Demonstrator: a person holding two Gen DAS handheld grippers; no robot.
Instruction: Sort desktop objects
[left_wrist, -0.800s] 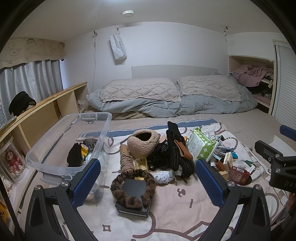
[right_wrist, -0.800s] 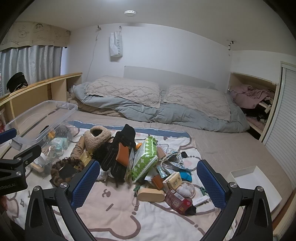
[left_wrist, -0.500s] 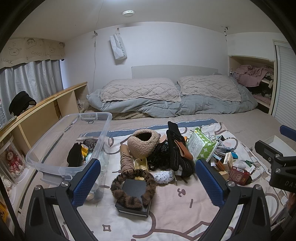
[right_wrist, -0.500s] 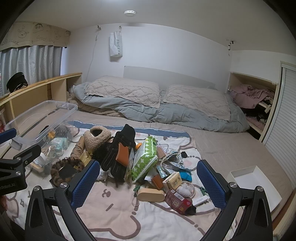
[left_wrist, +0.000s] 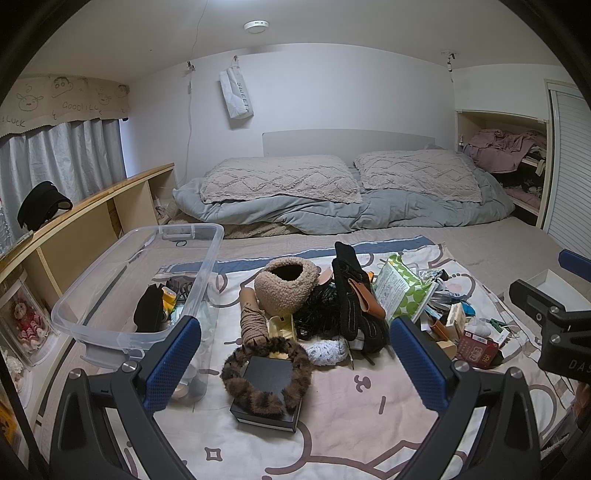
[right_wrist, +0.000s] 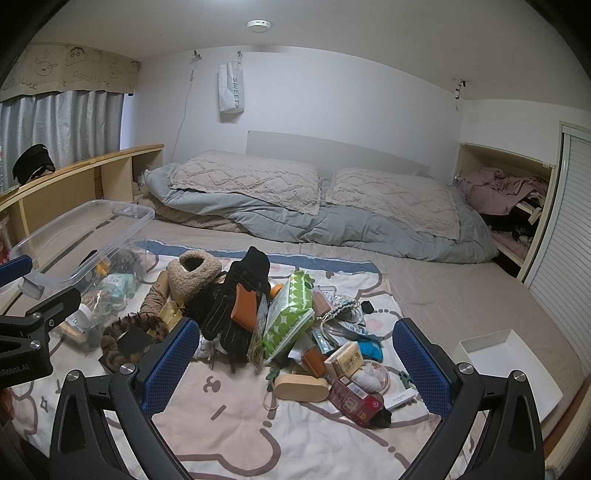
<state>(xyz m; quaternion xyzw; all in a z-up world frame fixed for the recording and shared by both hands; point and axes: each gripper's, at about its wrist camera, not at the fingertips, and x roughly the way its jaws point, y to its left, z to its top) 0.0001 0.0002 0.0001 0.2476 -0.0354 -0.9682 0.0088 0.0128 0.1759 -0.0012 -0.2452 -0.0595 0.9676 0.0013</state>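
Both grippers (left_wrist: 295, 350) (right_wrist: 295, 354) gaping, empty. Risk: snagging the gloves (right_wrist: 236, 306) beside the pouch (right_wrist: 291, 317), toppling the pile.

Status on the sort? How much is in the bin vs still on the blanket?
Done: a few items already sit in the clear bin. The white tray looks empty. In hand: nothing; the left gripper and right gripper are both open and above the blanket. Left: most of the pile, including the fuzzy headband on the black box, gloves, wipes pack and red box.
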